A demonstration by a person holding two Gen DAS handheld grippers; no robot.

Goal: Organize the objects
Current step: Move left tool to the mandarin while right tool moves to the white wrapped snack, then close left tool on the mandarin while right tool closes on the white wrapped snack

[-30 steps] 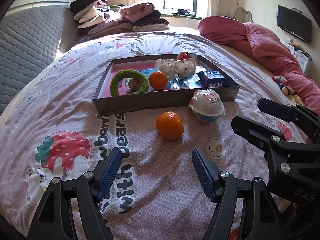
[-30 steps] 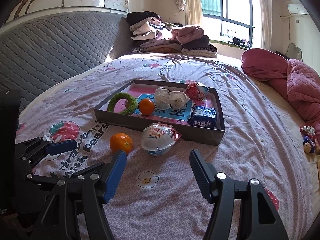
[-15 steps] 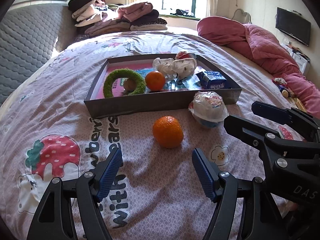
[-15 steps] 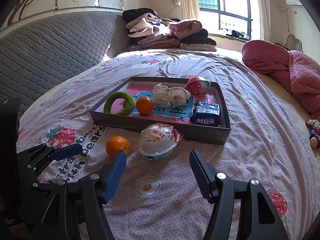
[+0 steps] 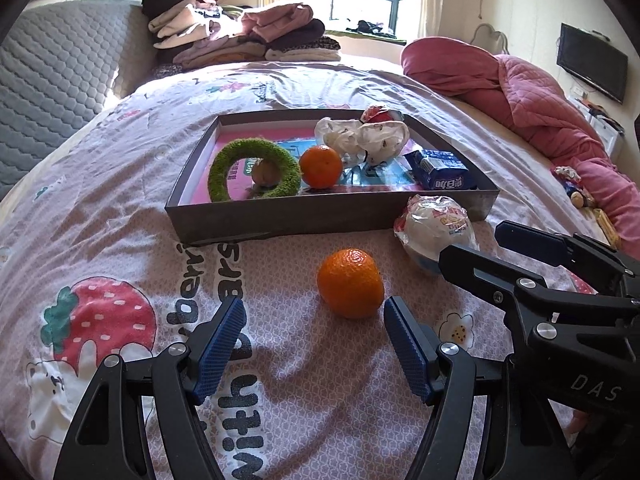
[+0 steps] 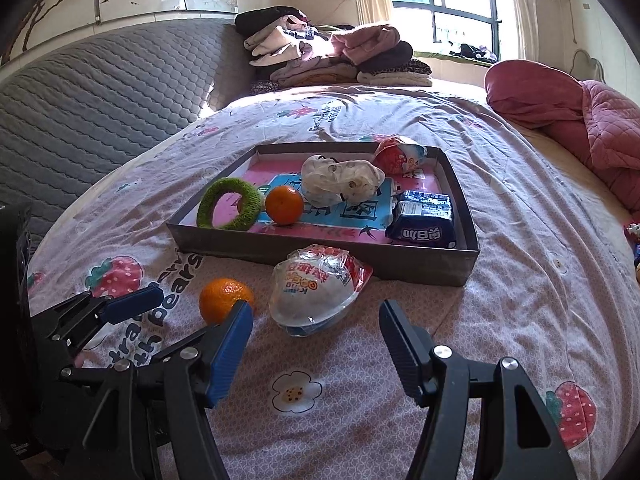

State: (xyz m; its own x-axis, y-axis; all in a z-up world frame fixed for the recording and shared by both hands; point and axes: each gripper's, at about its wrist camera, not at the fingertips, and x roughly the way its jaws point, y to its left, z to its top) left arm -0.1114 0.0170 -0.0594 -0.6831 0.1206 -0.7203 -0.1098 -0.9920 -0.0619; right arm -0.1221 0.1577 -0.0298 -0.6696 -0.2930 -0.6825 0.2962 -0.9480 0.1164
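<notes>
A loose orange (image 5: 350, 283) lies on the bedspread in front of a grey tray (image 5: 280, 220). My left gripper (image 5: 314, 334) is open and empty, its tips just short of the orange. A wrapped white egg-shaped toy (image 6: 310, 294) lies beside the orange (image 6: 224, 298), against the tray (image 6: 420, 268). My right gripper (image 6: 314, 330) is open and empty, its tips on either side just short of the toy. The tray holds a green ring (image 5: 254, 168), a second orange (image 5: 321, 166), a crumpled white bag (image 5: 360, 138), a blue packet (image 5: 440, 170) and a red wrapped egg (image 6: 398, 156).
The bed carries a pink printed bedspread (image 5: 120, 240). Folded clothes (image 5: 240, 36) are stacked at the head, by a grey quilted headboard (image 6: 100, 108). A pink quilt (image 5: 540, 100) is heaped on the right. Small toys (image 5: 576, 192) lie at the right edge.
Both grippers have moved forward. The orange now sits closer to my left tips and the wrapped toy closer to my right tips. Both stay open.
</notes>
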